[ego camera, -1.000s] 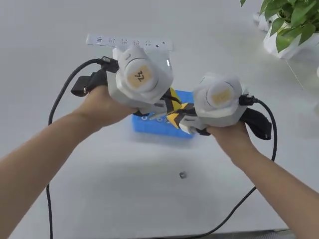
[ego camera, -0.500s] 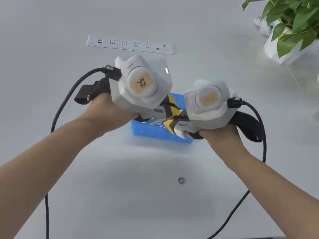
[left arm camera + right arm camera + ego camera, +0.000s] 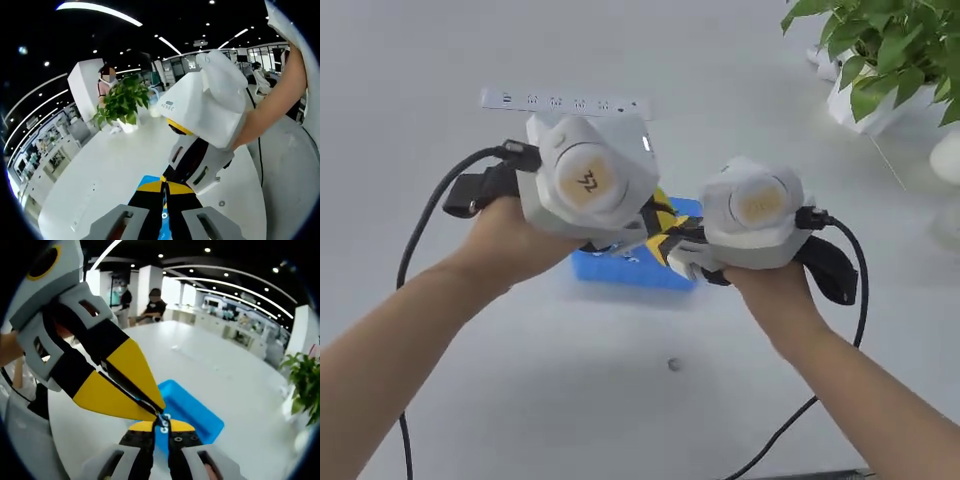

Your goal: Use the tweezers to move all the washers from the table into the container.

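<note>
Over the blue container point(image 3: 620, 270) my two grippers meet tip to tip. The left gripper point(image 3: 662, 218) has its yellow jaws pressed shut on the thin dark tweezers point(image 3: 131, 391), which run along the slit between them. My right gripper point(image 3: 672, 243) is shut too, and its tips point(image 3: 160, 424) touch the tweezers' end just above the container point(image 3: 195, 410). In the left gripper view the jaws point(image 3: 165, 186) close under the right gripper's white body point(image 3: 205, 110). One small washer point(image 3: 673, 365) lies on the white table in front of the container.
A white power strip point(image 3: 565, 102) lies beyond the container. A potted plant point(image 3: 880, 50) stands at the back right. Black cables point(image 3: 425, 225) trail from both grippers across the table. People stand in the far background point(image 3: 155, 302).
The head camera has shifted a little. Both grippers have stayed tip to tip over the container, and the washer has not moved.
</note>
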`<state>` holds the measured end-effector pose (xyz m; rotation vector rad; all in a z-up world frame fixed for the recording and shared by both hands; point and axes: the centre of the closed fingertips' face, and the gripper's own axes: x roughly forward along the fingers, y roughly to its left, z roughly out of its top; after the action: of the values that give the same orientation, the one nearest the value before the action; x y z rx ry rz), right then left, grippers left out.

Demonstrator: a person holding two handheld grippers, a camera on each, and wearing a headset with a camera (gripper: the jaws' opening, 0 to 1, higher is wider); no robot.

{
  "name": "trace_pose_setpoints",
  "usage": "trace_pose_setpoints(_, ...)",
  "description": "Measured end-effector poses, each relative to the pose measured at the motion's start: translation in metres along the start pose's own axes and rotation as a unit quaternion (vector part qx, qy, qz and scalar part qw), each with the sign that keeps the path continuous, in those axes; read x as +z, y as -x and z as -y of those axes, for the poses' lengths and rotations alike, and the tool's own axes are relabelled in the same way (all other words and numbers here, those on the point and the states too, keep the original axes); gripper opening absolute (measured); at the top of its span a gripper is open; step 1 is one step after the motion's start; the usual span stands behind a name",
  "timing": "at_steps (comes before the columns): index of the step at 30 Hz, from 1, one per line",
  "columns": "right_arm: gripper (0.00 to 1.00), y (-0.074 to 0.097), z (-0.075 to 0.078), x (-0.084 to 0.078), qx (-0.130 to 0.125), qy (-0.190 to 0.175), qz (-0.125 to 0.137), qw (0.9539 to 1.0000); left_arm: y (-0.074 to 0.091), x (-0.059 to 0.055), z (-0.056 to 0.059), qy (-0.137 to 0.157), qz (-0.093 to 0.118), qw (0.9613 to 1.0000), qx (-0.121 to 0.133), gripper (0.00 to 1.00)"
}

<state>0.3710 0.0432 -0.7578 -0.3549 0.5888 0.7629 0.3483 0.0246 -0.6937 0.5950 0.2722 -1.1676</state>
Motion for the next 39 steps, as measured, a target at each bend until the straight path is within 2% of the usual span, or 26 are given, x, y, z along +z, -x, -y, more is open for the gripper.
trace_pose_setpoints(5, 0.06, 0.021, -0.005, 0.000, -0.022, 0.003, 0.014, 0.9997, 0.012, 0.016, 0.014, 0.000, 0.016, 0.9999, 0.001, 0.00)
trace_pose_setpoints(8, 0.07, 0.033, -0.012, -0.005, -0.025, -0.009, 0.021, 0.9994, 0.017, 0.025, 0.028, 0.014, 0.035, 0.9992, -0.012, 0.00)
trace_pose_setpoints(12, 0.09, 0.046, -0.022, -0.020, -0.030, -0.041, 0.024, 0.9984, 0.018, 0.025, 0.044, 0.027, 0.042, 0.9983, -0.031, 0.00)
trace_pose_setpoints(14, 0.11, 0.048, -0.026, -0.028, -0.030, -0.049, 0.019, 0.9982, 0.017, 0.023, 0.052, 0.036, 0.043, 0.9976, -0.042, 0.00)
trace_pose_setpoints(17, 0.08, 0.051, -0.033, -0.037, -0.031, -0.057, 0.013, 0.9978, 0.015, 0.018, 0.061, 0.046, 0.045, 0.9966, -0.052, 0.00)
trace_pose_setpoints(24, 0.09, 0.047, -0.048, -0.060, -0.028, -0.072, -0.006, 0.9970, 0.011, 0.002, 0.081, 0.066, 0.028, 0.9946, -0.076, 0.00)
trace_pose_setpoints(32, 0.09, 0.040, -0.057, -0.073, -0.013, -0.087, -0.018, 0.9960, 0.006, -0.011, 0.091, 0.063, 0.006, 0.9938, -0.091, 0.00)
trace_pose_setpoints(39, 0.08, 0.034, -0.067, -0.082, -0.001, -0.083, -0.029, 0.9961, 0.002, -0.020, 0.097, 0.080, -0.003, 0.9920, -0.097, 0.00)
